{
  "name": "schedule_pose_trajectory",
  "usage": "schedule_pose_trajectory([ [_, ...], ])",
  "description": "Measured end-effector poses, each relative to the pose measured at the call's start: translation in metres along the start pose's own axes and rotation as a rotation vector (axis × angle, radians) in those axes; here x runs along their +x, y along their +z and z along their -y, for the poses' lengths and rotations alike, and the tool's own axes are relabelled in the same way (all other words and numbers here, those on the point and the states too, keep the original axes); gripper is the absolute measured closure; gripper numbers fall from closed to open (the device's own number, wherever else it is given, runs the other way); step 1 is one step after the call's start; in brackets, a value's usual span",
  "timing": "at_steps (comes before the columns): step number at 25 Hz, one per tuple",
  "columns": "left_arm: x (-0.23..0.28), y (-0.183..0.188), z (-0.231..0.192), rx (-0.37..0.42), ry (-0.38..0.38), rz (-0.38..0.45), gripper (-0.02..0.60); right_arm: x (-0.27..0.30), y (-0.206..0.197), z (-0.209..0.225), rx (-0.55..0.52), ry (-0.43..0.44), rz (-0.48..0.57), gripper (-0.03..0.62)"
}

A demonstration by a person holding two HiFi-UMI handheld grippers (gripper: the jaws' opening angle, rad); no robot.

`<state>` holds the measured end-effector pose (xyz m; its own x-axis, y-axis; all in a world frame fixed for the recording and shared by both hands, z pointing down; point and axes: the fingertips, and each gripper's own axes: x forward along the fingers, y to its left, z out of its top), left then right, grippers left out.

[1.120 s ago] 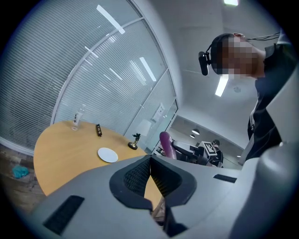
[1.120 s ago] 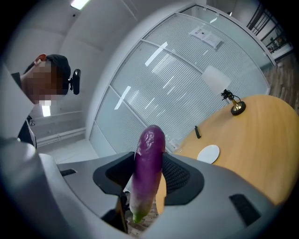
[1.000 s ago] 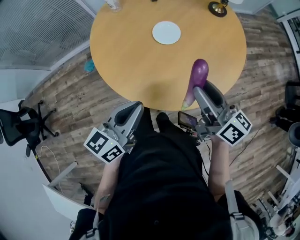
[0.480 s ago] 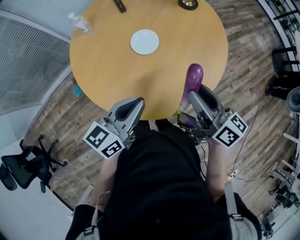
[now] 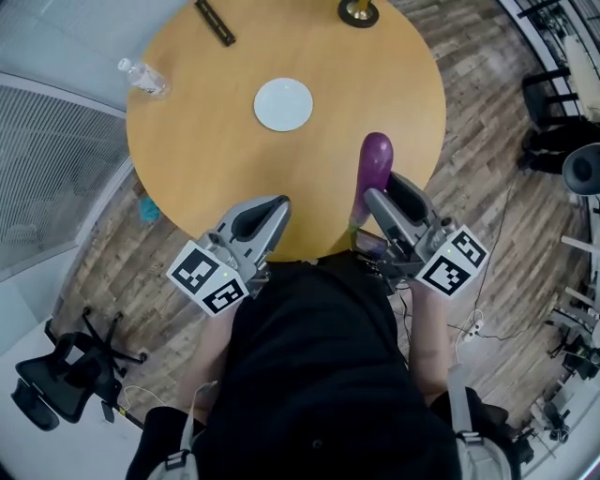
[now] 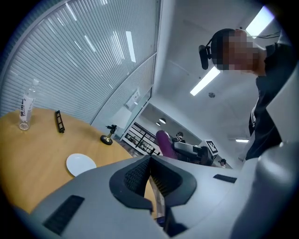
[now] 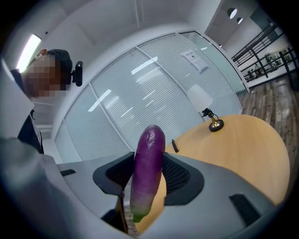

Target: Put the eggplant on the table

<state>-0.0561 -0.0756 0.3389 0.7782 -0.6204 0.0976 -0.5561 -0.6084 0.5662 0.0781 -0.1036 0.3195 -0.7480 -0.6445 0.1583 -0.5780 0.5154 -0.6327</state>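
Note:
A long purple eggplant [image 5: 375,161] [image 7: 148,170] with a green stem end sticks out forward between the pads of my right gripper [image 5: 379,194] [image 7: 149,159], which is shut on it. The eggplant hangs above the near edge of the round wooden table [image 5: 206,159] without touching it. To the left, my left gripper [image 5: 272,206] [image 6: 150,159] is shut with nothing in it, level with the table's near rim. In the left gripper view the eggplant [image 6: 164,142] shows off to the right, still in the other gripper.
On the table are a white plate [image 5: 283,103] [image 6: 80,164], a water bottle [image 5: 142,79] at the far left, a black bar [image 5: 216,22] and a small brass stand [image 5: 358,11] [image 7: 215,124] at the far side. An office chair [image 5: 56,370] stands on the wooden floor at lower left.
Both grippers have swung round along the table's near edge with the person's turn. The eggplant stays gripped in the right gripper and now reaches further over the tabletop.

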Motion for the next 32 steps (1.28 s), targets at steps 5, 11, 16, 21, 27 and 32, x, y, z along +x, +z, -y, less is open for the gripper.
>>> schedule_pose_trajectory([
  [5,-0.005,0.012,-0.022,-0.011,-0.032,-0.012,0.569,0.026,-0.001,-0.004,-0.008,-0.032,-0.014,0.401],
  [11,-0.025,0.02,-0.054,-0.015,-0.031,-0.016,0.569,0.063,-0.016,-0.009,-0.016,-0.048,-0.057,0.401],
  [16,-0.037,0.026,-0.077,-0.03,-0.005,0.001,0.569,0.09,-0.028,-0.013,-0.019,-0.037,-0.104,0.401],
  [21,-0.037,0.03,-0.086,-0.036,-0.001,0.006,0.569,0.11,-0.026,-0.002,-0.029,-0.042,-0.139,0.401],
  [27,-0.043,0.034,-0.102,-0.039,0.007,0.006,0.569,0.141,-0.03,0.014,-0.048,-0.05,-0.176,0.401],
  [32,-0.048,0.034,-0.114,-0.055,0.021,0.003,0.569,0.161,-0.03,0.03,-0.068,-0.075,-0.205,0.401],
])
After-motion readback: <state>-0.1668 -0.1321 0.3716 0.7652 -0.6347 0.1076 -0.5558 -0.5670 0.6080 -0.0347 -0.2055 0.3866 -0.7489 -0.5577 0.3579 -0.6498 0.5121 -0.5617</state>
